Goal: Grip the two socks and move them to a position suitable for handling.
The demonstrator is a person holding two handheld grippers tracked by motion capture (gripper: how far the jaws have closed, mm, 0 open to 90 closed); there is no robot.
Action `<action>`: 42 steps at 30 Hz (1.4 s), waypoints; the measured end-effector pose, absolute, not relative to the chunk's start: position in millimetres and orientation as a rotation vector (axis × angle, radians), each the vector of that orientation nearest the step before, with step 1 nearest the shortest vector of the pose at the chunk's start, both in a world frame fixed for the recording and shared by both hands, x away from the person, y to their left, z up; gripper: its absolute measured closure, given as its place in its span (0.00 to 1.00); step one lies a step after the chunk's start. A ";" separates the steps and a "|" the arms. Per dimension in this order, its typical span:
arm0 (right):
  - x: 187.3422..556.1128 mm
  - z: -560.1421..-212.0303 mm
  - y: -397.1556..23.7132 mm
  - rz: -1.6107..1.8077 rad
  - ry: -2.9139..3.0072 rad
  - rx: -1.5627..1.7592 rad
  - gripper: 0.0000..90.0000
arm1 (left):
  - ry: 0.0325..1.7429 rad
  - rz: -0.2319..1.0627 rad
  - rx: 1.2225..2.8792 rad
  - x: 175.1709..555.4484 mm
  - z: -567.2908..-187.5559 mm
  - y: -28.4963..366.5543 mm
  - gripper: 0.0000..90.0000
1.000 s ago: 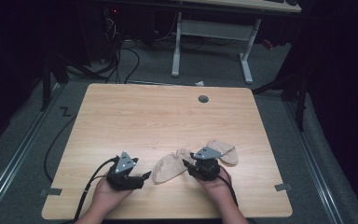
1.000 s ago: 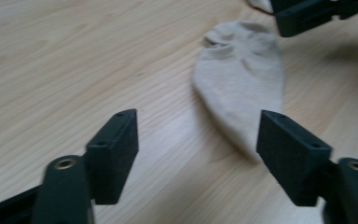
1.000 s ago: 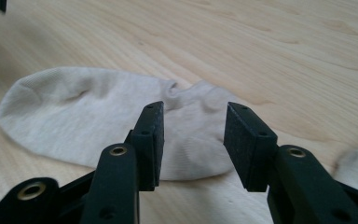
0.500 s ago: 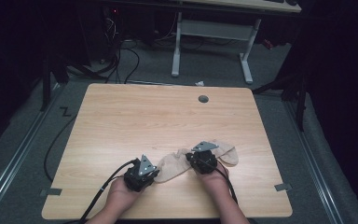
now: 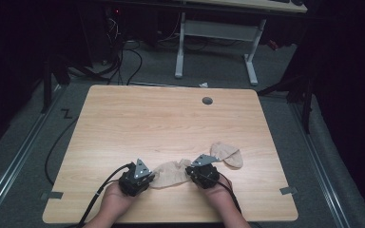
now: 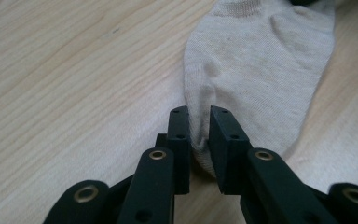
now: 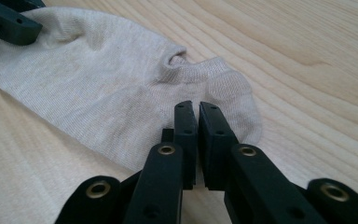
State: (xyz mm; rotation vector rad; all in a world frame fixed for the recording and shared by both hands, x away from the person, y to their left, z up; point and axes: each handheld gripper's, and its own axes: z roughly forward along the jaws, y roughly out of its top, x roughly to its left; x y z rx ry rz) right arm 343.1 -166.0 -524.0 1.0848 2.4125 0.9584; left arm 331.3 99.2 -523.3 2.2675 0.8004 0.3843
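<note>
Nearest the table's front edge: left gripper (image 5: 142,177) and right gripper (image 5: 196,174), one at each end of the beige sock (image 5: 170,172), each backed by a hand.

Left gripper (image 6: 200,135): jaws drawn nearly together, pinching a raised fold at the sock's (image 6: 256,70) rounded end; fabric visibly bunched between the pads. Jaws just been closing, cloth between them.

Right gripper (image 7: 196,128): jaws almost pressed together on the ribbed cuff edge of the same sock (image 7: 102,88). Also just been closing, with the cuff fabric caught in the narrow gap.

Governing relation: long axis of the sock runs left to right across the table, roughly parallel to the front edge, directly between the two grippers. Neither hand nearer than the other; each already at its own end. Sock flat on the wood between the grips, slightly slack and wrinkled at the middle.

Judged next requirement: lift or pull apart along that axis, both ends together.

Farther back, just right of and beyond the right gripper: second sock (image 5: 228,154), lying loose, apart from the held one.

Farthest: table (image 5: 171,118), bare wood up to a round cable hole (image 5: 207,100) near the back edge.
</note>
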 end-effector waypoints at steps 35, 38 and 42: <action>334.2 -507.4 -220.6 0.968 2.137 1.201 0.72 | 0.839 0.455 2.158 320.1 -502.5 149.9 0.55; 345.0 -506.3 -230.6 0.924 2.104 1.254 0.72 | 0.842 0.468 2.150 323.2 -503.1 151.2 0.53; 362.6 -509.5 -236.5 0.886 2.107 1.306 0.64 | 0.843 0.471 2.148 326.3 -503.8 152.8 0.52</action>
